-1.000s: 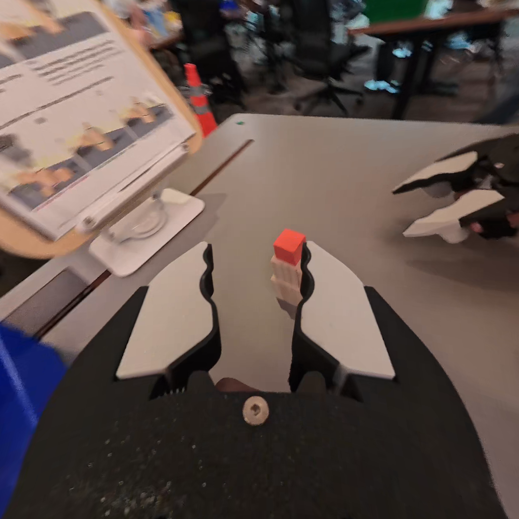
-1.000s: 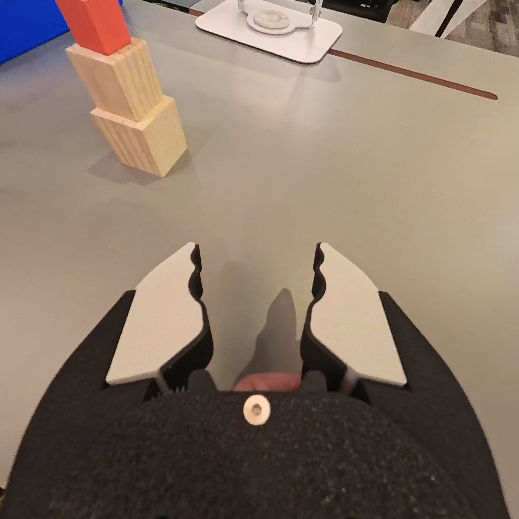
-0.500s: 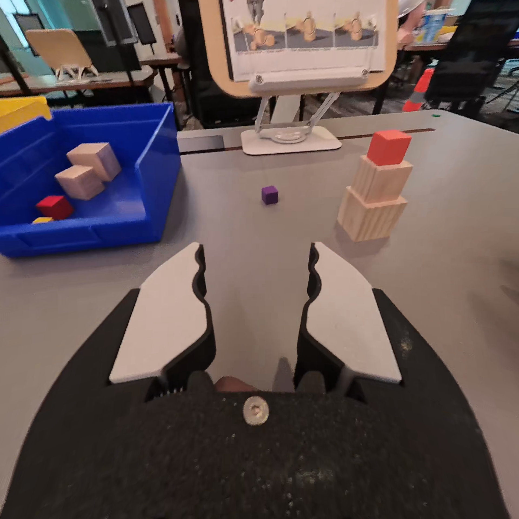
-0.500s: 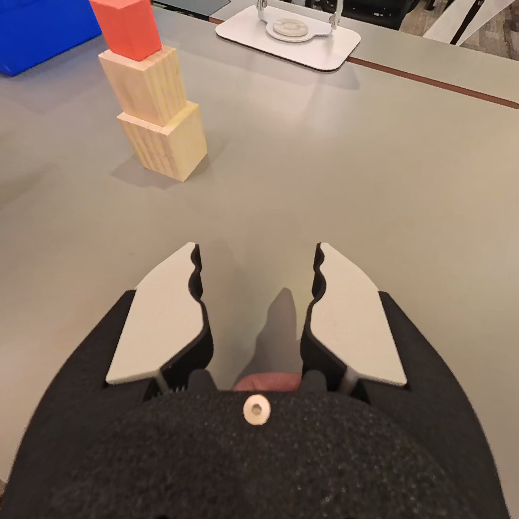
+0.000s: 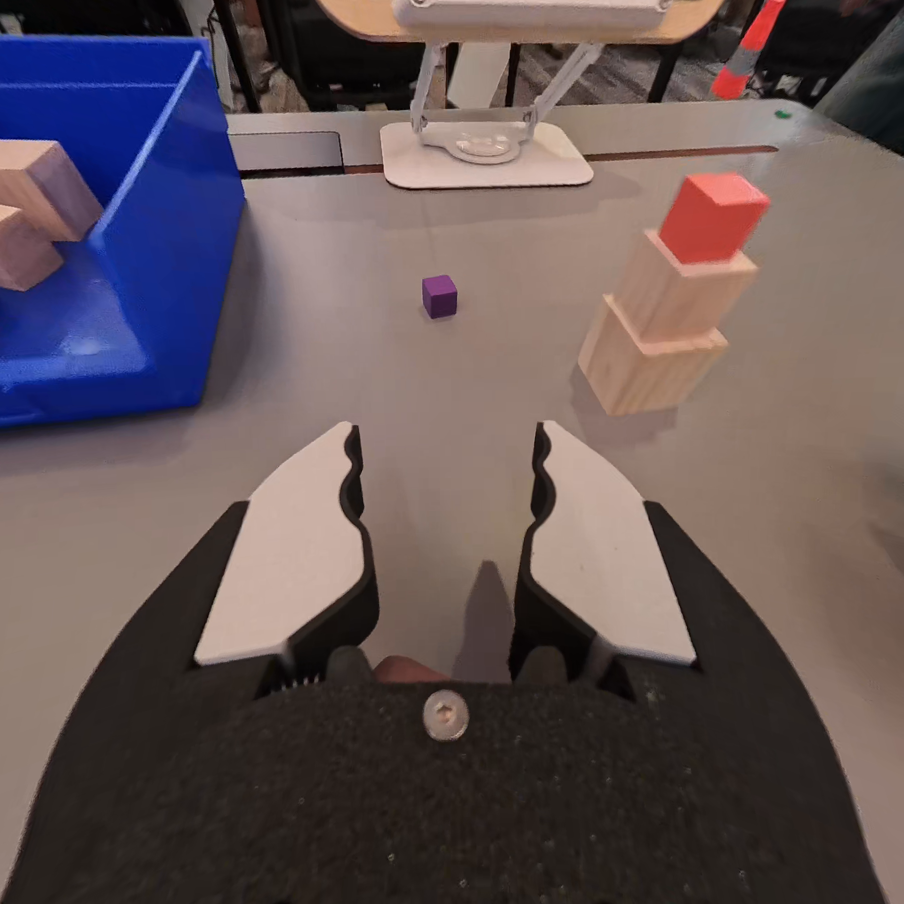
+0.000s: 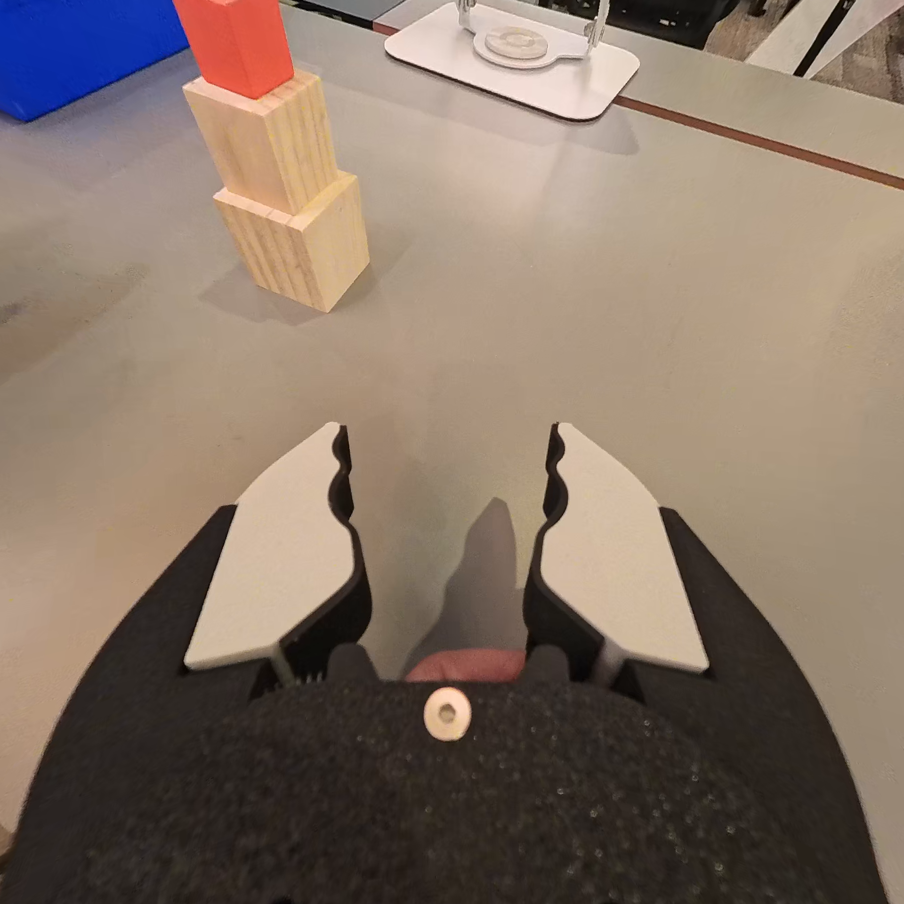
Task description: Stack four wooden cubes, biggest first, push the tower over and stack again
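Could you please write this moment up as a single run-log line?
tower: three cubes, red on top | purple cube: loose on table, unstacked | left gripper: open, empty, facing it | right gripper: open, empty

A blue bin [image 5: 161,235] sits at the left of the grey table [image 5: 342,391]. A white stand base [image 5: 489,161] rests at the far edge; an orange traffic cone [image 5: 738,63] stands beyond.
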{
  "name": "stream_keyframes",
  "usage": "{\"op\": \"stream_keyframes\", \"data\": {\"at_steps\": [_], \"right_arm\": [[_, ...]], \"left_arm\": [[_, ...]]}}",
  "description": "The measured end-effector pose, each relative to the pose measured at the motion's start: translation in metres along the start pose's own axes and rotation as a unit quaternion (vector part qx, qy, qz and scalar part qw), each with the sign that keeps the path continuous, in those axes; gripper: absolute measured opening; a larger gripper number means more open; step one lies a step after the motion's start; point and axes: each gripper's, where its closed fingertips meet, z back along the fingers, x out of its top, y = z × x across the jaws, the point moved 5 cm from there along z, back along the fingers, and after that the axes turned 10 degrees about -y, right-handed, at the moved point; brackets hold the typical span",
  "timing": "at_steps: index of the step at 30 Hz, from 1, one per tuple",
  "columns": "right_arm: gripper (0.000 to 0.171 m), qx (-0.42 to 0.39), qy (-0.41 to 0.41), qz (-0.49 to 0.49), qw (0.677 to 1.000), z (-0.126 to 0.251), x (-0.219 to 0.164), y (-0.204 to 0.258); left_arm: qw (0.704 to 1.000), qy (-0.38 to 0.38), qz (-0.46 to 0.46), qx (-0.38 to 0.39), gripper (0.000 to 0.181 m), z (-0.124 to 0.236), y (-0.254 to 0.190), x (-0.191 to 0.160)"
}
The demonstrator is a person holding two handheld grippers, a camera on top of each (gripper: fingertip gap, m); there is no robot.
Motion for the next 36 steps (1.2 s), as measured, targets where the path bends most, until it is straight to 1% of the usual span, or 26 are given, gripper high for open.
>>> {"op": "stream_keyframes", "data": {"at_steps": [5,8,11,15,17,18,22,23,24,29,32,36], "right_arm": [[0.077,0.003,0.0,-0.002,1.0,0.0,0.0,0.0],[0.077,0.005,0.0,-0.007,1.0,0.0,0.0,-0.003],[0.076,0.007,0.0,-0.013,1.0,0.0,-0.001,-0.005],[0.076,0.013,-0.002,-0.021,1.0,0.0,-0.001,-0.006],[0.076,0.014,-0.001,-0.02,1.0,0.001,-0.001,-0.006],[0.076,0.014,-0.001,-0.019,1.0,0.001,-0.001,-0.005],[0.076,0.015,-0.002,-0.02,1.0,0.002,0.0,-0.006],[0.076,0.015,-0.003,-0.022,1.0,0.002,0.0,-0.007],[0.076,0.016,-0.004,-0.023,1.0,0.002,0.0,-0.007],[0.075,0.015,-0.005,-0.02,1.0,0.004,0.002,-0.006],[0.075,0.012,-0.007,-0.02,1.0,0.006,0.003,-0.008],[0.074,0.008,-0.01,-0.02,1.0,0.007,0.005,-0.011]], "left_arm": [[0.998,0.05,0.032,0.034,0.065,-0.086,0.006,0.013],[0.993,0.089,0.066,0.047,0.067,-0.128,0.003,0.005],[0.987,0.118,0.079,0.069,0.069,-0.153,-0.001,0.001],[0.984,0.132,0.084,0.089,0.06,-0.174,-0.004,0.005],[0.979,0.153,0.081,0.11,0.057,-0.182,-0.002,0.001],[0.976,0.17,0.084,0.103,0.056,-0.185,-0.005,-0.003],[0.975,0.177,0.067,0.115,0.051,-0.188,-0.006,-0.005],[0.975,0.177,0.065,0.12,0.039,-0.187,-0.005,-0.005],[0.975,0.176,0.068,0.115,0.023,-0.187,-0.005,-0.005],[0.979,0.172,0.064,0.089,0.022,-0.182,-0.005,-0.005],[0.987,0.136,0.03,0.079,0.022,-0.175,-0.005,0.003],[0.994,0.085,-0.006,0.063,0.022,-0.15,0.0,0.018]]}}
